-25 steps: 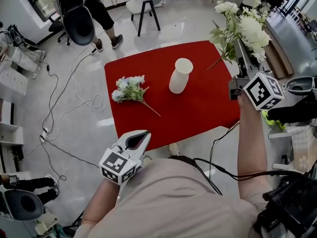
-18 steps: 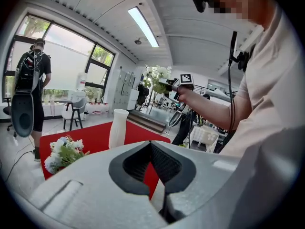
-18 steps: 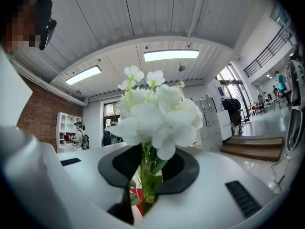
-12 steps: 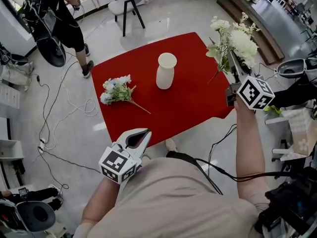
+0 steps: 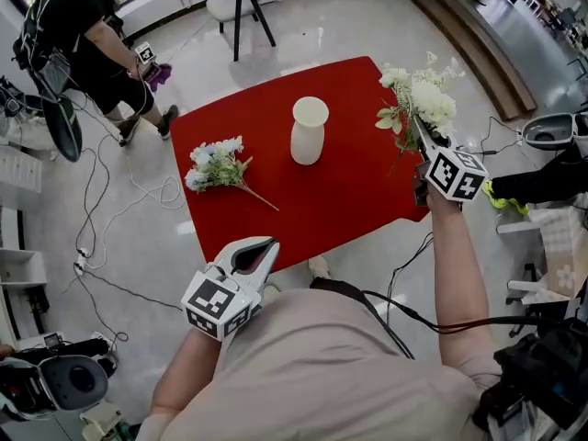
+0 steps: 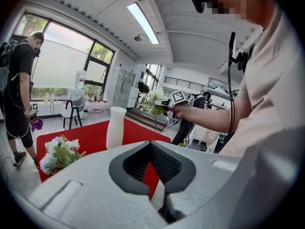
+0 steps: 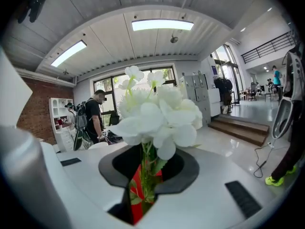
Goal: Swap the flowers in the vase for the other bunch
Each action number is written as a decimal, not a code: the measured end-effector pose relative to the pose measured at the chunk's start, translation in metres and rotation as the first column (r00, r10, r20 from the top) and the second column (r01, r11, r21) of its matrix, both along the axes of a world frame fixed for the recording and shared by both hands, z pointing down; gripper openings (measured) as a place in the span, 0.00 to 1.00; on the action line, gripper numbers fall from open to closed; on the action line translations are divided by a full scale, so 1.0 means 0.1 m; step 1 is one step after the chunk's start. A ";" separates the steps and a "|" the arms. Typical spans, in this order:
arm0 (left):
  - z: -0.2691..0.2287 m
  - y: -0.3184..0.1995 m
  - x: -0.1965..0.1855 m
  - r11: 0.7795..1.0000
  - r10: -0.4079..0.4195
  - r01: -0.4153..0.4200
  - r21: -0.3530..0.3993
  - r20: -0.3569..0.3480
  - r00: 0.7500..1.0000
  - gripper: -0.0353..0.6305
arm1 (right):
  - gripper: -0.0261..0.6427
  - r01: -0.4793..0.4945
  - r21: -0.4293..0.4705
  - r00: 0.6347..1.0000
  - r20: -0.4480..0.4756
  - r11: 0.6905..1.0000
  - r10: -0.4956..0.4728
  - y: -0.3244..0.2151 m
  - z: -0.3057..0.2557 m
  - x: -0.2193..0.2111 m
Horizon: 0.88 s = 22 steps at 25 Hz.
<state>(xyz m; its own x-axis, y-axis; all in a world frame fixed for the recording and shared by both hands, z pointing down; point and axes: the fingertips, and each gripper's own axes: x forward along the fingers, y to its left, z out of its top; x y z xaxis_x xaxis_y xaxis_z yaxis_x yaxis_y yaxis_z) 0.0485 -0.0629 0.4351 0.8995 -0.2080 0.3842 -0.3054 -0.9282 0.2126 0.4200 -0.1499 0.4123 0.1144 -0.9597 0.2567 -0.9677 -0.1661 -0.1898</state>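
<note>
At the right edge of the red surface (image 5: 354, 200), the right hand-held gripper (image 5: 416, 134) is clamping the stems of the white flowers (image 5: 424, 99), and the blooms are hanging in the air over that side's far corner, touching nothing. The left hand-held gripper (image 5: 268, 246) is waiting with its jaws together and nothing in them, just off the near edge by the person's body. The vase (image 5: 308, 131) is standing upright and empty near the middle, so the removal half of the swap looks done and the white flowers are being carried aside. The blue-and-white bunch (image 5: 216, 163) is lying flat towards the left side, its stem pointing at the near edge, well apart from the vase. The next move is probably calling for the white flowers to be laid down on the bare red stretch between the vase and the right edge, far enough in that the heads are not tipping over the rim; the left hand-held gripper would then need to open and take the other bunch by its stem. Room is lying open all round the vase, though cables (image 5: 138, 191) are trailing over the floor (image 5: 367, 26) at the left, and a chair (image 5: 237, 3) and a standing person (image 5: 87, 35) are occupying the far left.
</note>
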 end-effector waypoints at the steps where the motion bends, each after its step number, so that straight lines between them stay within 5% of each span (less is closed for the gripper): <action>1: 0.00 -0.01 0.02 1.000 -0.007 0.007 0.000 0.003 1.000 0.06 | 0.19 0.004 -0.021 1.000 0.001 1.000 -0.004 -0.03 0.10 0.03; 13: 0.02 -0.25 0.17 0.994 -0.107 0.107 -0.003 0.041 0.993 0.06 | 0.19 0.111 -0.237 0.992 0.092 0.965 -0.091 -0.52 1.25 0.20; 22: -0.03 -0.34 0.31 0.984 -0.178 0.179 0.003 0.060 0.982 0.06 | 0.19 0.147 -0.288 0.985 0.126 0.946 -0.115 -0.86 1.61 0.45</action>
<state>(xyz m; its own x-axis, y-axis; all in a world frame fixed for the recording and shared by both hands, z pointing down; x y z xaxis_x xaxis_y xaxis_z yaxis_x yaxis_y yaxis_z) 0.0794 -0.0971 0.4322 0.8234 -0.3621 0.4369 -0.4784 -0.8571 0.1911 0.4652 -0.2361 0.5732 -0.0508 -0.8435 0.5347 -0.9617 -0.1032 -0.2541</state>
